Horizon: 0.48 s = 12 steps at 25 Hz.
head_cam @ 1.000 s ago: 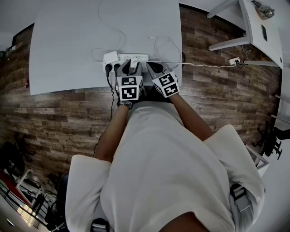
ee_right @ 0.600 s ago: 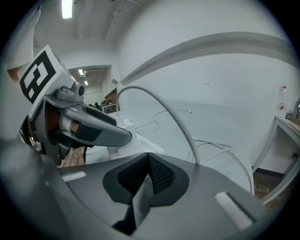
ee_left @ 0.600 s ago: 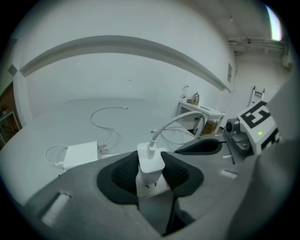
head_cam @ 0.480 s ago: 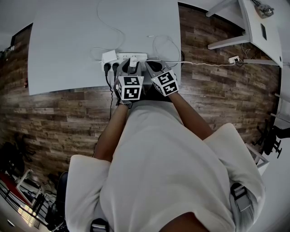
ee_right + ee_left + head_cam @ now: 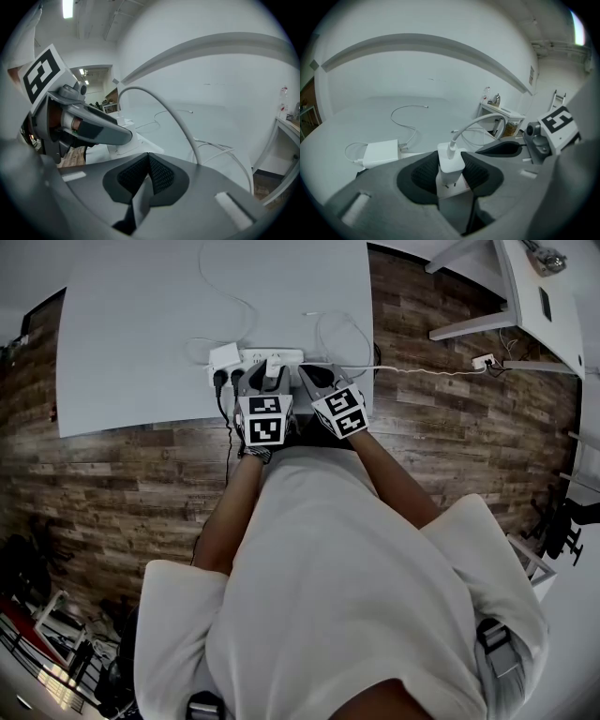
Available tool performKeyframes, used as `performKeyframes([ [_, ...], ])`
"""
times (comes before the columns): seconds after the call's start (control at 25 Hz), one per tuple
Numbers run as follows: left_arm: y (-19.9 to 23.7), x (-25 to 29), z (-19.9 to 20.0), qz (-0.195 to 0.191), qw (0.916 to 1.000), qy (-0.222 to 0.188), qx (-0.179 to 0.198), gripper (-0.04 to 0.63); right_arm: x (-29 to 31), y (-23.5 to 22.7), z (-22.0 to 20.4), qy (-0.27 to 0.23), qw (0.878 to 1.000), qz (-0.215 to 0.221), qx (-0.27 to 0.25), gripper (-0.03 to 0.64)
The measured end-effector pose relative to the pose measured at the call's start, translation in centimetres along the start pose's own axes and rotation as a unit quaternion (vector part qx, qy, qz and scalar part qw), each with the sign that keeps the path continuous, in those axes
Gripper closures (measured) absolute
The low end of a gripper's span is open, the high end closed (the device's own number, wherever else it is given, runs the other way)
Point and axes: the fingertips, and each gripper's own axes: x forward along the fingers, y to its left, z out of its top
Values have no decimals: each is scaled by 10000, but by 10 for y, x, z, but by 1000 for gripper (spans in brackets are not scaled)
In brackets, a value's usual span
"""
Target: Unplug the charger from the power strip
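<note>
A small white charger (image 5: 451,161) with a white cable (image 5: 480,122) stands between the dark pads of my left gripper (image 5: 451,176), which is shut on it. Two metal pins show below the charger's body, just above the white power strip (image 5: 458,187). In the head view the left gripper (image 5: 267,379) reaches over the strip (image 5: 286,355) at the table's near edge, with the charger (image 5: 273,367) at its tips. My right gripper (image 5: 316,378) sits close beside it on the right. Its pads (image 5: 159,174) meet with nothing between them.
A white power adapter (image 5: 225,356) lies at the strip's left end, also seen in the left gripper view (image 5: 380,153). Black plugs (image 5: 223,381) and dark cords hang off the table's edge. Thin white cables (image 5: 342,334) loop over the white table (image 5: 141,324). A wooden floor surrounds it.
</note>
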Motion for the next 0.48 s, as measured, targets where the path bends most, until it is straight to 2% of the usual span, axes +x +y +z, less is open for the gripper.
performKeyframes([
  [0.16, 0, -1, 0, -49, 9999, -10, -163, 439, 0, 1, 0, 66, 9999, 72, -71, 614],
  [0.48, -2, 0, 0, 68, 9994, 55, 341, 437, 0, 1, -1, 30, 9999, 63, -79, 614],
])
